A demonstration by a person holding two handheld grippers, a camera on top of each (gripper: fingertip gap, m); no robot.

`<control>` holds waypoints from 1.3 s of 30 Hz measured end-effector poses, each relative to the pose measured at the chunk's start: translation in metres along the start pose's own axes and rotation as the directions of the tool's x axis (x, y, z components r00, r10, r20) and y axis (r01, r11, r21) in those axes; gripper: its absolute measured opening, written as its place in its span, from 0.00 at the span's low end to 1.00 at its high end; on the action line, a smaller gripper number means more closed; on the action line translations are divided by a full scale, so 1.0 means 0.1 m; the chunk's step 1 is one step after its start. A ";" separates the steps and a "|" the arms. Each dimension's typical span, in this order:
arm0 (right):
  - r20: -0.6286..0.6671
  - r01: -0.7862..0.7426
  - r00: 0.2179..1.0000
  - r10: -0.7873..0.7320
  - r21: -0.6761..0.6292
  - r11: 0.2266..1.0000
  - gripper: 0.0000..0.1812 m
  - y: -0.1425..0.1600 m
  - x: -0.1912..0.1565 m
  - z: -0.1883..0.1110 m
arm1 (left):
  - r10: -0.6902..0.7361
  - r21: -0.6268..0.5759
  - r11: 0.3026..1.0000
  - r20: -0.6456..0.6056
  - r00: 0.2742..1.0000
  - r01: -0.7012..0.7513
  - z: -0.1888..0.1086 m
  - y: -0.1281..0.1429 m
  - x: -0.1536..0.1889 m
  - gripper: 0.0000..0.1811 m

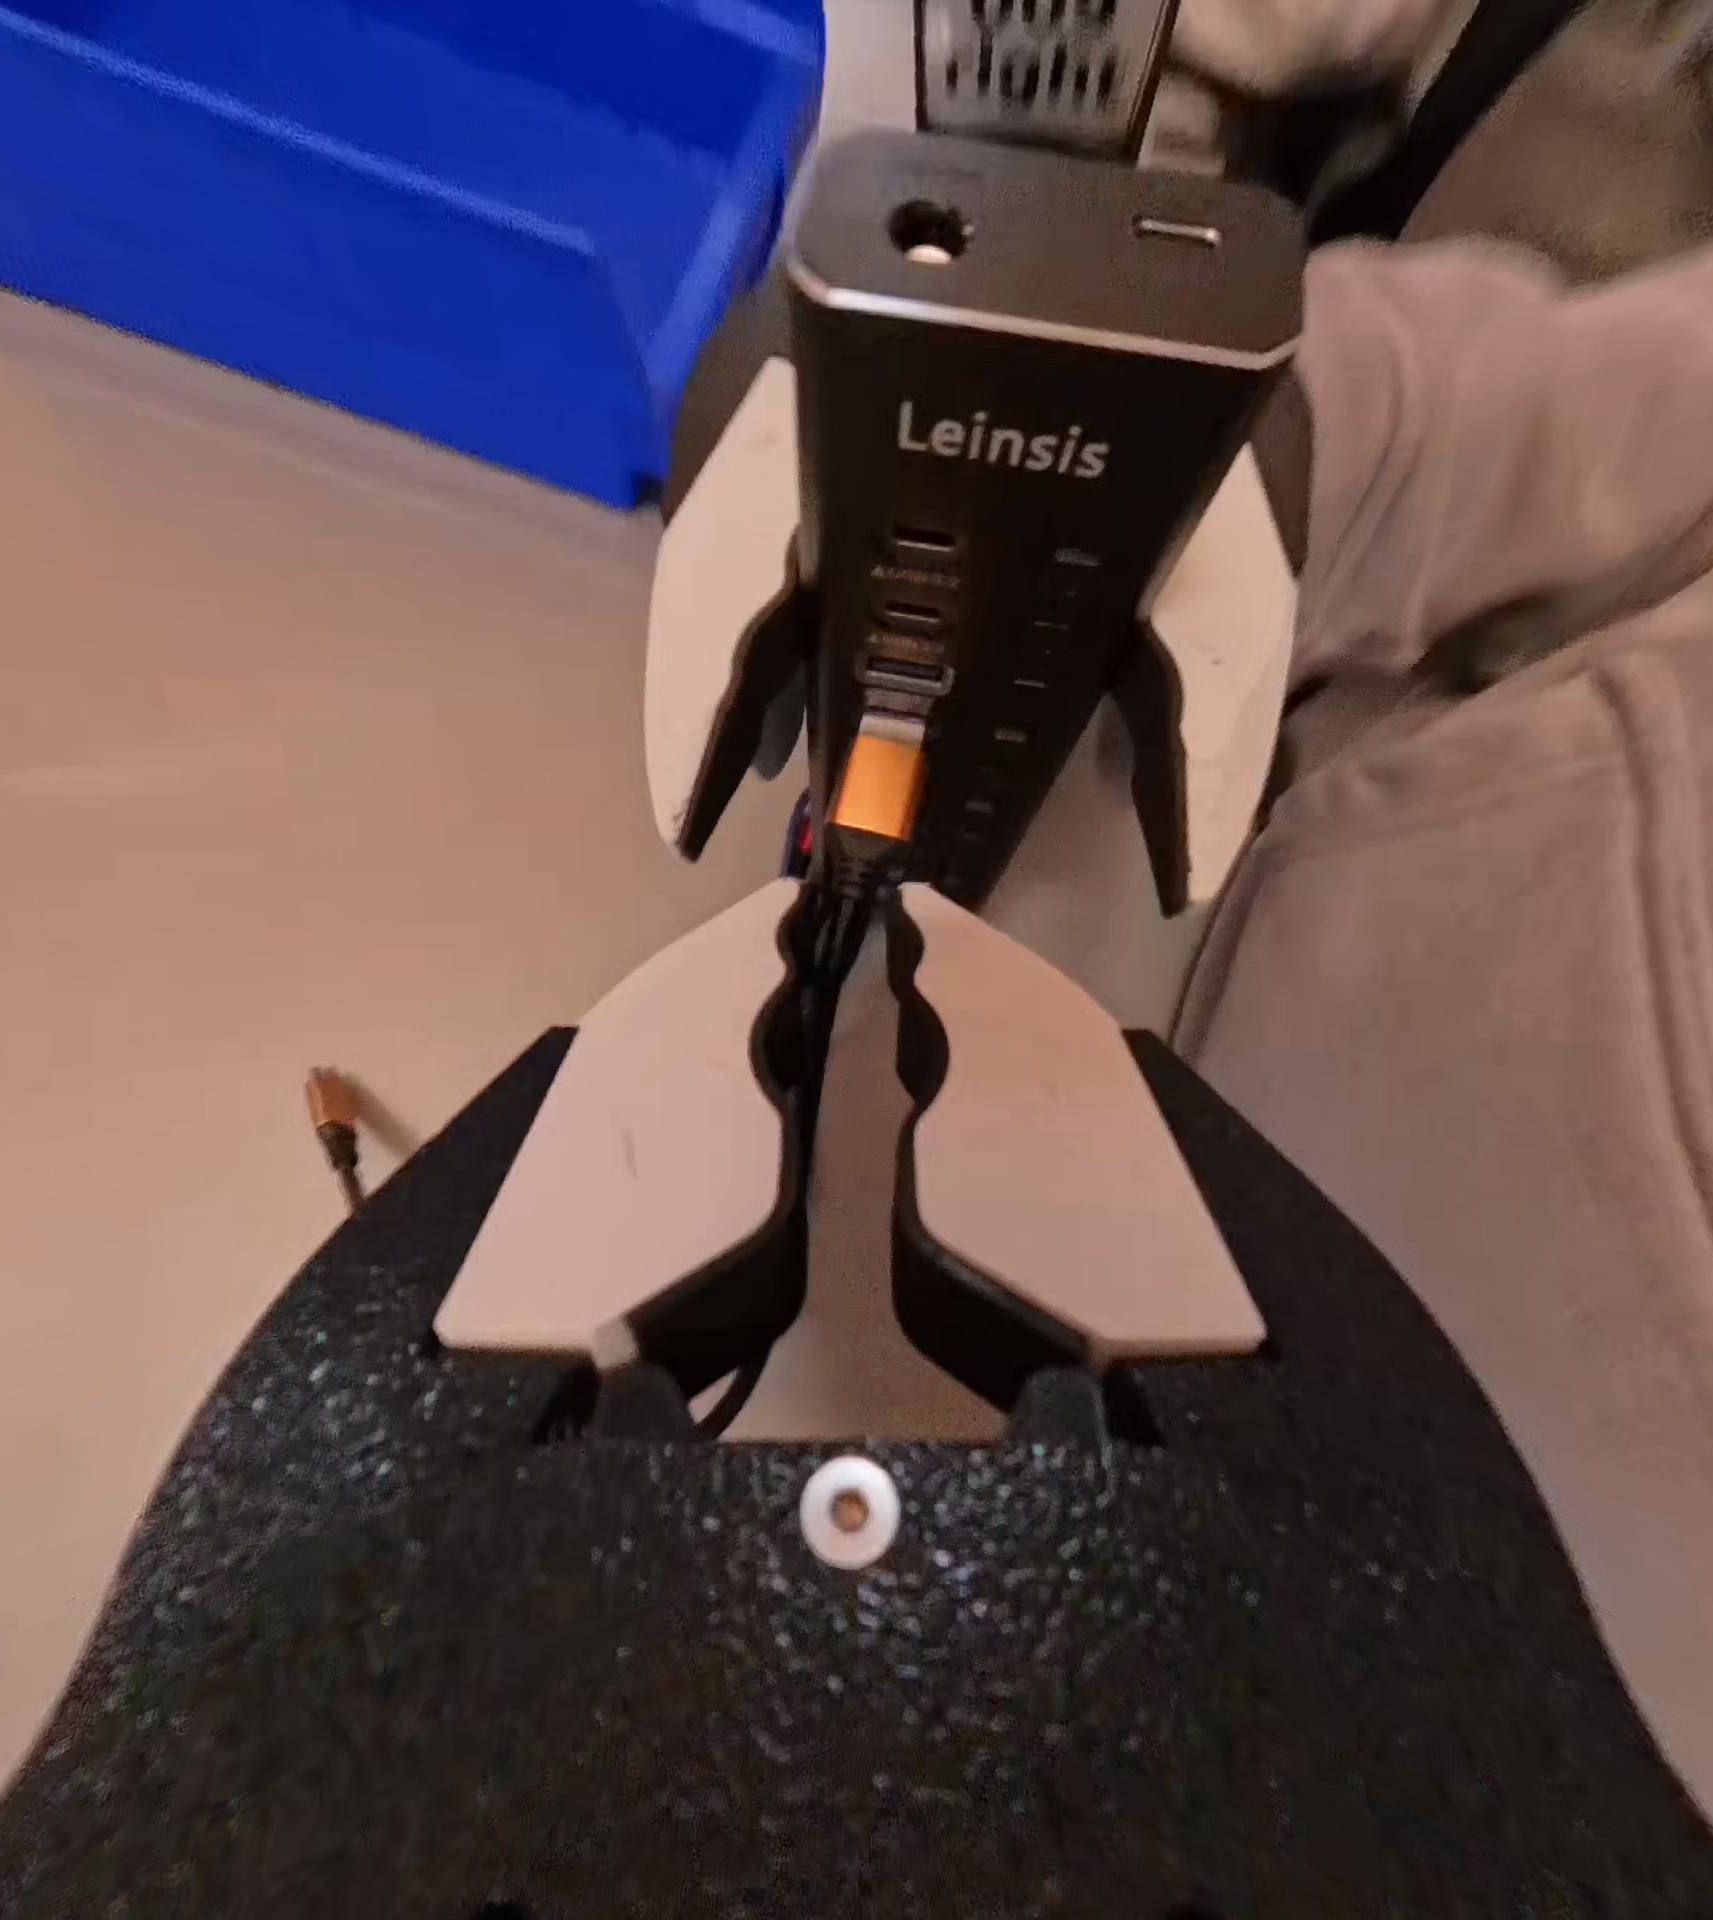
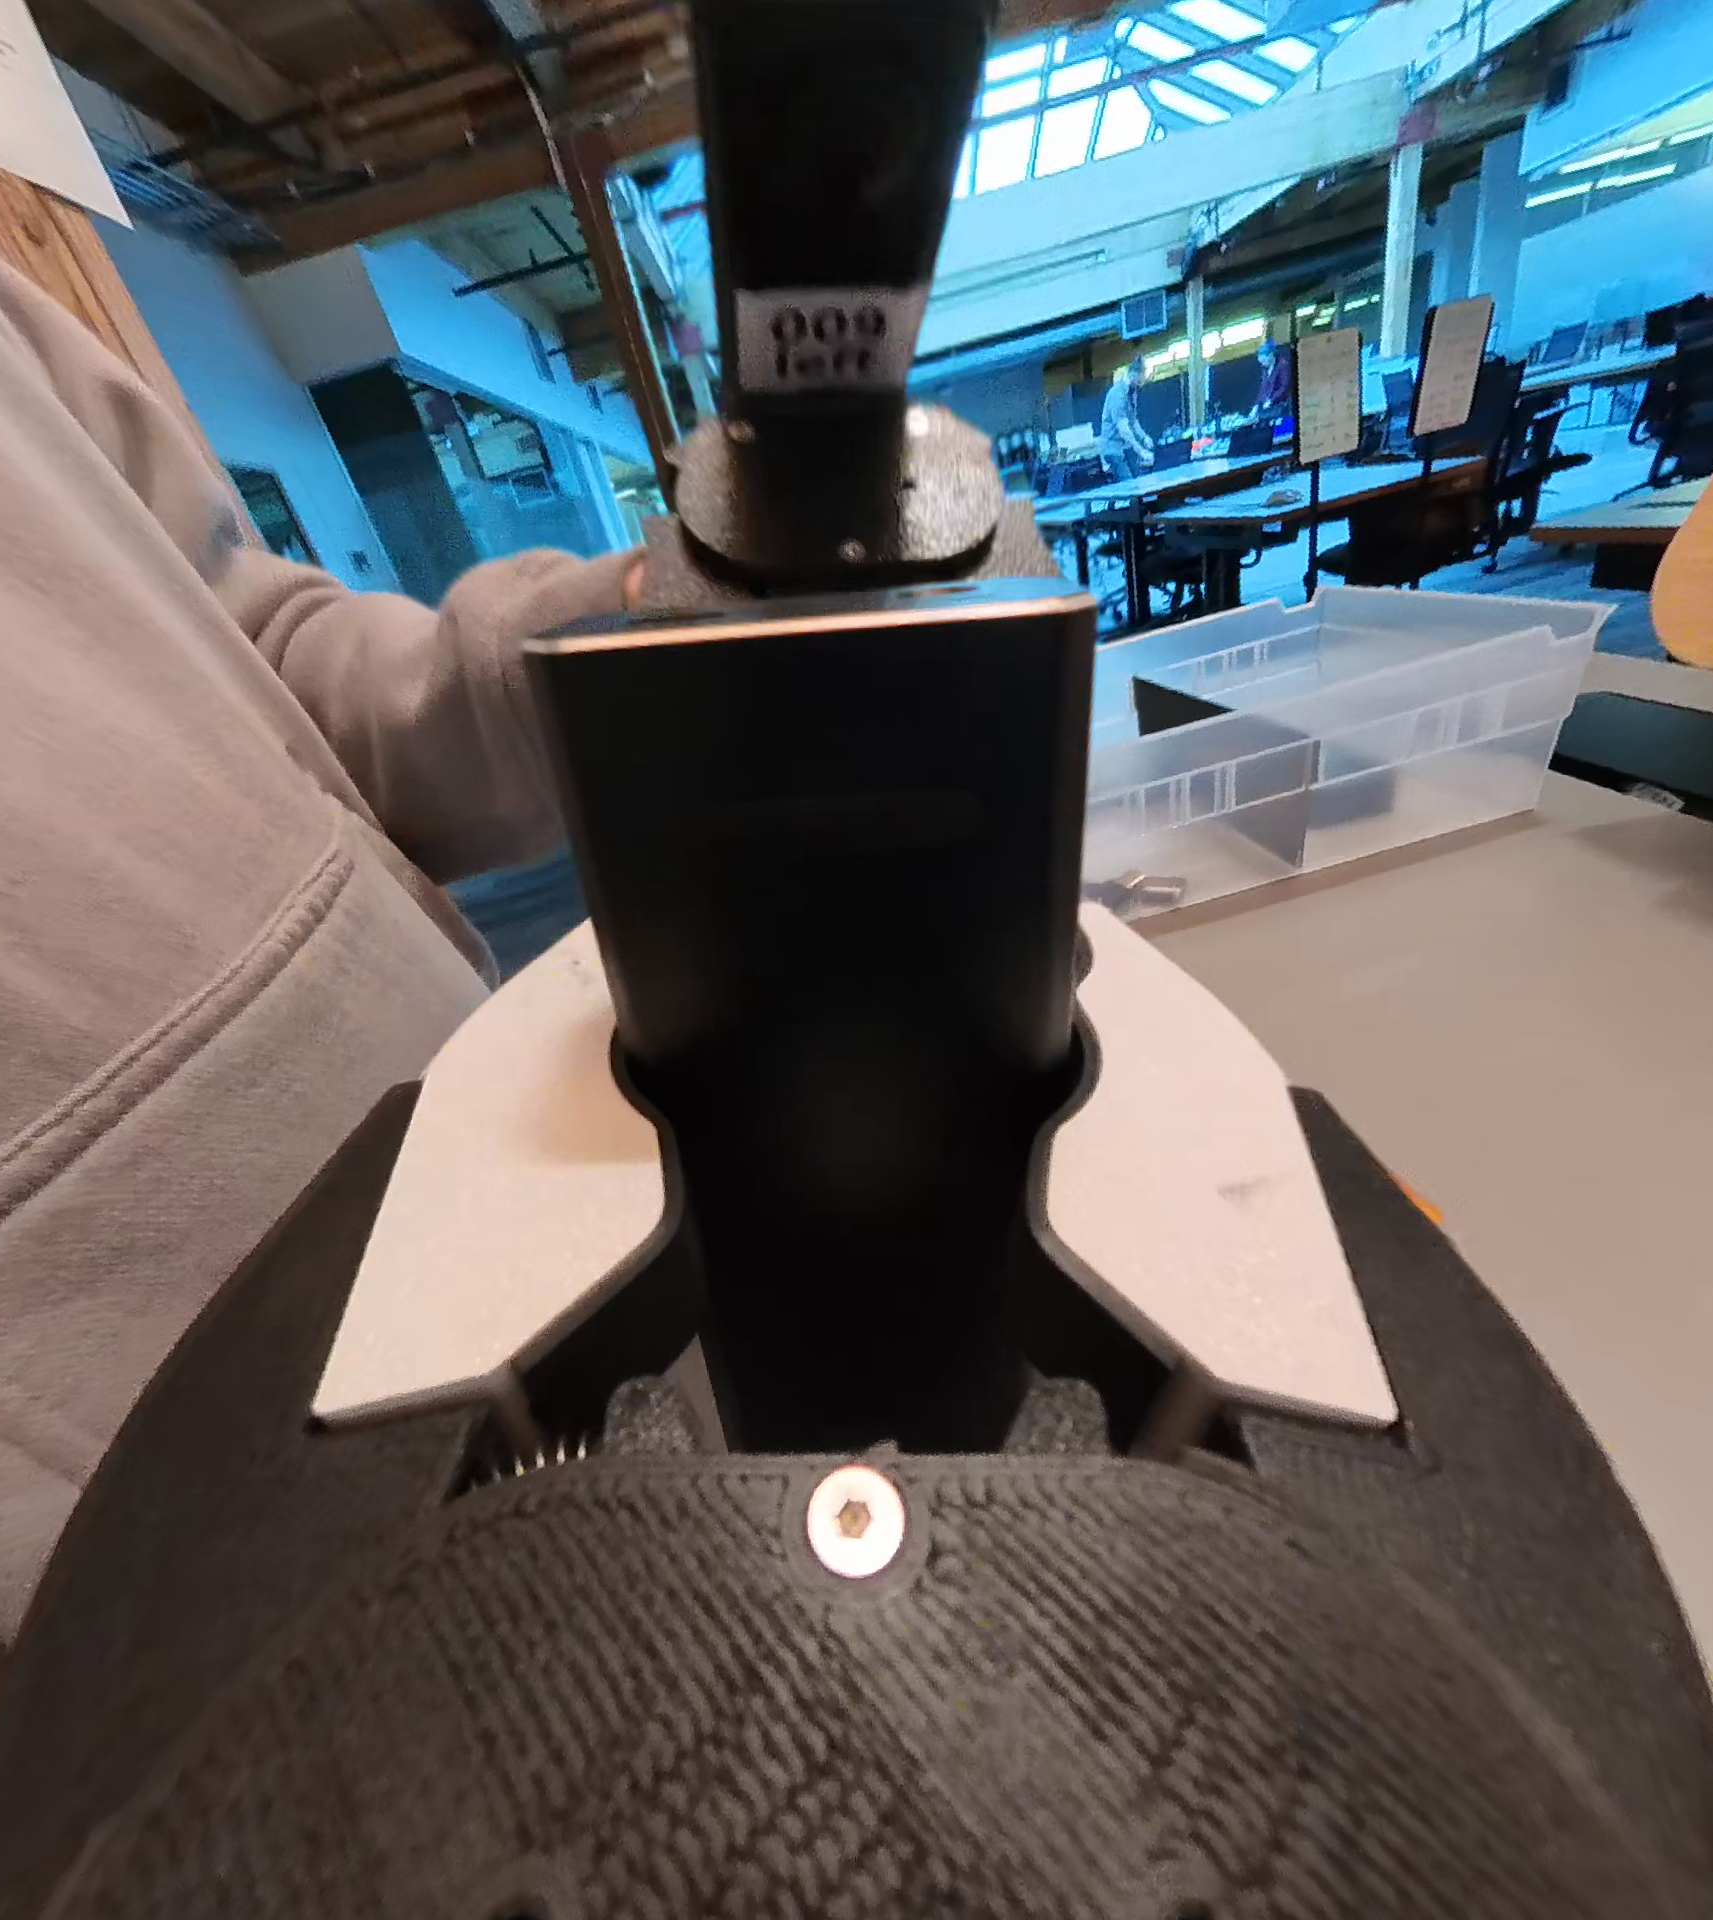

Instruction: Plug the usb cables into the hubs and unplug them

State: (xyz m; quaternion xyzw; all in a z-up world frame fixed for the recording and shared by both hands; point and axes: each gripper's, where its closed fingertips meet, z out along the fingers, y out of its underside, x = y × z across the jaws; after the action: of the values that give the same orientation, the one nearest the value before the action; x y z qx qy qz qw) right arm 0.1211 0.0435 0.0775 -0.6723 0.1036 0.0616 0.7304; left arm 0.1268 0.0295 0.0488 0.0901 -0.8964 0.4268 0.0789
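The hub [image 1: 1028, 488] is the landmark. It is a black block held off the counter [image 1: 208, 831], and the port face shows only in the left wrist view.

Left of the hub stands a blue bin [image 1: 312, 208], and a loose orange-tipped cable end [image 1: 332, 1107] lies on the counter below and left of it.

At the hub's port column, an orange plug [image 1: 878, 795] has its metal tip at or just inside a port; how deep it sits I cannot tell. The left tongs [image 1: 847, 904] are closed on the black cable [image 1: 810, 1039] just behind that plug, pointing straight along the port face. So the step looks like a plug at the port, either going in or coming out. Either move calls for a straight run along the port's axis, without twist.

The right tongs [image 2: 847, 1049] clamp the hub's sides from behind, steadying it. Right of the hub is a grey sleeve [image 1: 1506, 468].
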 end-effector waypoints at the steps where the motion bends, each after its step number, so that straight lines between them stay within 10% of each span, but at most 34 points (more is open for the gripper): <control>1: 0.005 -0.002 1.000 0.002 0.013 1.000 0.40 -0.02 -0.01 -0.01 | -0.034 0.075 0.996 -0.033 0.999 0.037 -0.03 -0.05 0.02 0.07; 4: 0.011 -0.006 1.000 0.006 0.037 0.999 0.40 -0.06 -0.03 -0.03 | -0.081 0.221 0.970 -0.084 0.993 0.098 -0.10 -0.17 0.06 0.12; 20: 0.036 0.012 0.999 -0.011 -0.020 1.000 0.41 -0.01 -0.10 0.07 | 0.112 0.062 0.992 0.034 0.993 -0.114 0.04 -0.08 0.11 0.07; 29: 0.040 -0.002 0.999 0.002 -0.009 1.000 0.41 -0.03 -0.07 0.01 | 0.039 0.174 0.984 0.032 0.999 -0.044 0.07 -0.11 0.11 0.08; 39: -0.156 0.155 0.978 -0.136 0.112 0.982 0.41 -0.99 0.08 -0.47 | -0.140 0.393 0.920 0.337 0.931 -0.004 -0.99 0.01 -0.27 0.30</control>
State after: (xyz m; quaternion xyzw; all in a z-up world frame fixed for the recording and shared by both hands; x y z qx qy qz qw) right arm 0.1481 -0.0125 0.1684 -0.6342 0.1116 -0.0486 0.7636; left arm 0.1591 0.1093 0.1039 0.2117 -0.7899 0.5685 -0.0902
